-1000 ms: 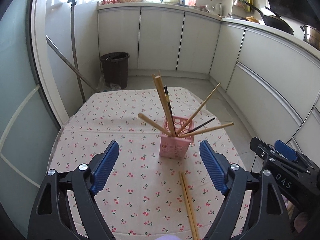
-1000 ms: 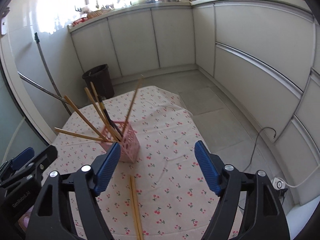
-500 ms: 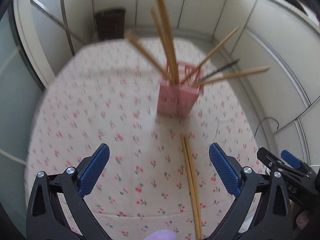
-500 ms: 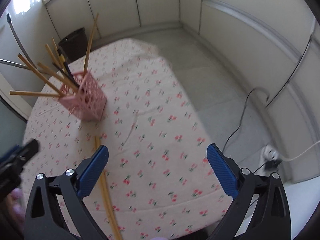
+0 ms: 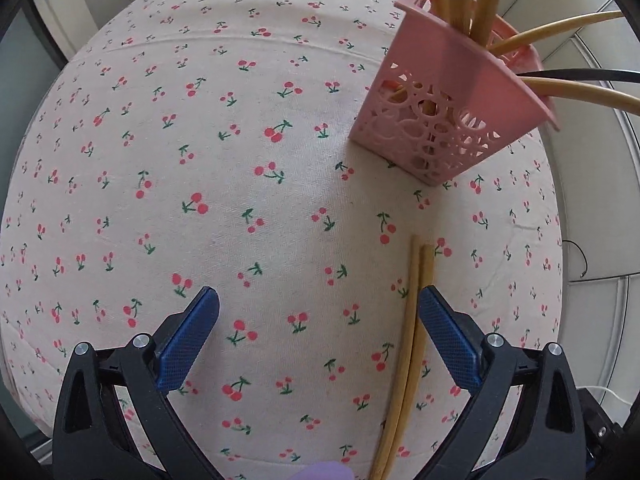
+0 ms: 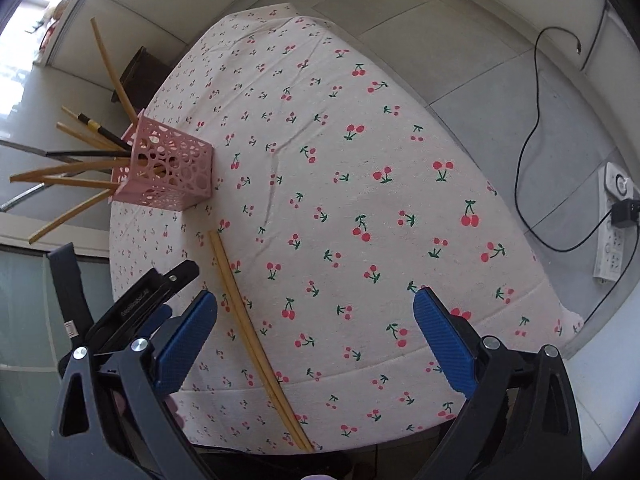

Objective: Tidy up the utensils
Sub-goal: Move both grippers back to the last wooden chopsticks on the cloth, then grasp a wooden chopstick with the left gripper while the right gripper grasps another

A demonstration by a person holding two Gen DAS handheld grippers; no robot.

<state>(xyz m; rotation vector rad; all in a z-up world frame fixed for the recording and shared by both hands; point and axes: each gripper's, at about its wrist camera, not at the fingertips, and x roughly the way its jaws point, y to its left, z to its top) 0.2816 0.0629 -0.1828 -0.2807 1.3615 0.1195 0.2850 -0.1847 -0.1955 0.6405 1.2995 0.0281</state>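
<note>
Kitchen floor tiles and pale cabinet fronts ring the desk [image 6: 420, 92], which wears a cream cloth printed with red cherries. Power strip [image 6: 614, 220] and black cable on the floor, off to the right of the right tool.

Pink perforated holder [image 5: 448, 120] stands ahead of the left tool and to its right; ahead-left of the right tool [image 6: 316, 320]. Wooden and black sticks fan out of it at loose angles.

Loose pair of wooden chopsticks [image 5: 410, 340] lies flat on the cloth, the two touching side by side, long axis running from the near desk edge away toward the holder. Far tips stop short of the holder's base.

Left tool [image 5: 316, 324]: wide open, holding nothing. The pair runs just inside its right finger, nearly along the tool's own line.

Right tool: wide open, nothing held. The pair sits just inside its left finger, slanting away to the left.

Judgement: the left tool is nearer; it likely needs a small shift right to centre on the pair.
</note>
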